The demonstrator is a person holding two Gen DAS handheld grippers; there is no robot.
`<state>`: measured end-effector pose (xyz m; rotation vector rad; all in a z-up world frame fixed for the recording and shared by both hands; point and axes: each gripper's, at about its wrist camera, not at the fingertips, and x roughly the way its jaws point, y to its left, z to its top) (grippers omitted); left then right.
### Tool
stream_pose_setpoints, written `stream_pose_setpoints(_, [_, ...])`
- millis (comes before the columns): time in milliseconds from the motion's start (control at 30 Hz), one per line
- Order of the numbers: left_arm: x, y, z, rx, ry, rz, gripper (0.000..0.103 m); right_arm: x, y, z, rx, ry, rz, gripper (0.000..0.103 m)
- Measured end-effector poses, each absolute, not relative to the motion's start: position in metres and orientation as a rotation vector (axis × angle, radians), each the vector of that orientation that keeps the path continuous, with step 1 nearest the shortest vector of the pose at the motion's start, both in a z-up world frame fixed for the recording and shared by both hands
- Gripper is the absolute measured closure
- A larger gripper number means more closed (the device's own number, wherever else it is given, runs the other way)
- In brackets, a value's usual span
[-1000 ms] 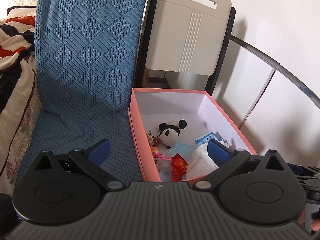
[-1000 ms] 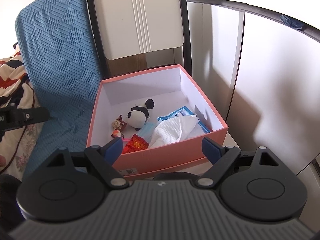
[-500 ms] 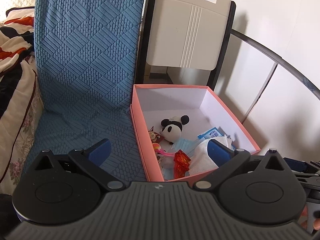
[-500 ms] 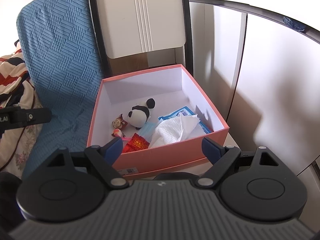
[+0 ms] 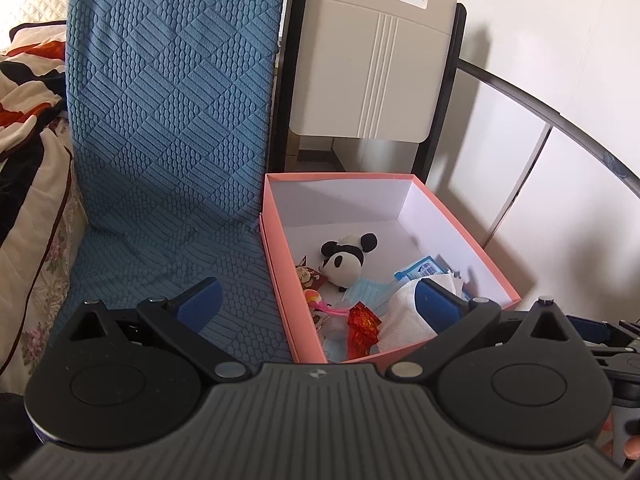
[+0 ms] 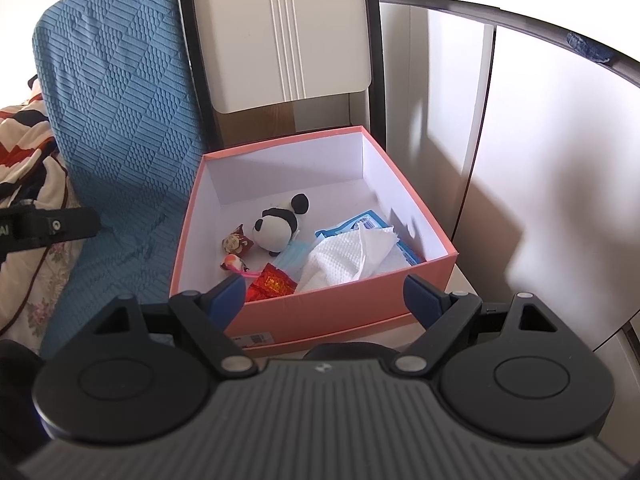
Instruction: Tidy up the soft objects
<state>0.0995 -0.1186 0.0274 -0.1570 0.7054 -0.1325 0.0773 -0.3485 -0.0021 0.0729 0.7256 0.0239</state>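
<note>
A pink box (image 5: 276, 240) (image 6: 348, 300) with a white inside holds a small panda plush (image 5: 344, 258) (image 6: 278, 226), a white tissue (image 5: 400, 312) (image 6: 344, 256), a blue face mask (image 5: 370, 290) (image 6: 294, 256), a blue packet (image 5: 420, 270) (image 6: 356, 220), a red ornament (image 5: 362, 322) (image 6: 274, 284) and little figures (image 5: 308, 274) (image 6: 236, 242). My left gripper (image 5: 316, 300) hovers open just in front of the box, nothing between its fingers. My right gripper (image 6: 324, 296) is open too, above the box's near wall, holding nothing.
A blue textured cushion (image 5: 168, 120) (image 6: 116, 112) leans left of the box. Behind stands a folded beige chair (image 5: 372, 60) (image 6: 280, 36). A patterned blanket (image 5: 24, 152) lies at the far left. White panels (image 6: 540, 160) close off the right. The left gripper's finger (image 6: 52, 224) shows at the right wrist view's left edge.
The left wrist view has shifted slightly, so the box sits a little higher and more to the centre. The right gripper and the box contents are as before.
</note>
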Motion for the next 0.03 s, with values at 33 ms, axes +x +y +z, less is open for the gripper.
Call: stream_pose_setpoints(33, [0.0993,-0.1191,0.027,-0.155,0.707,-0.135,0.0,0.0771,-0.3488,-0.0022,0.074,0.725,0.023,0.015])
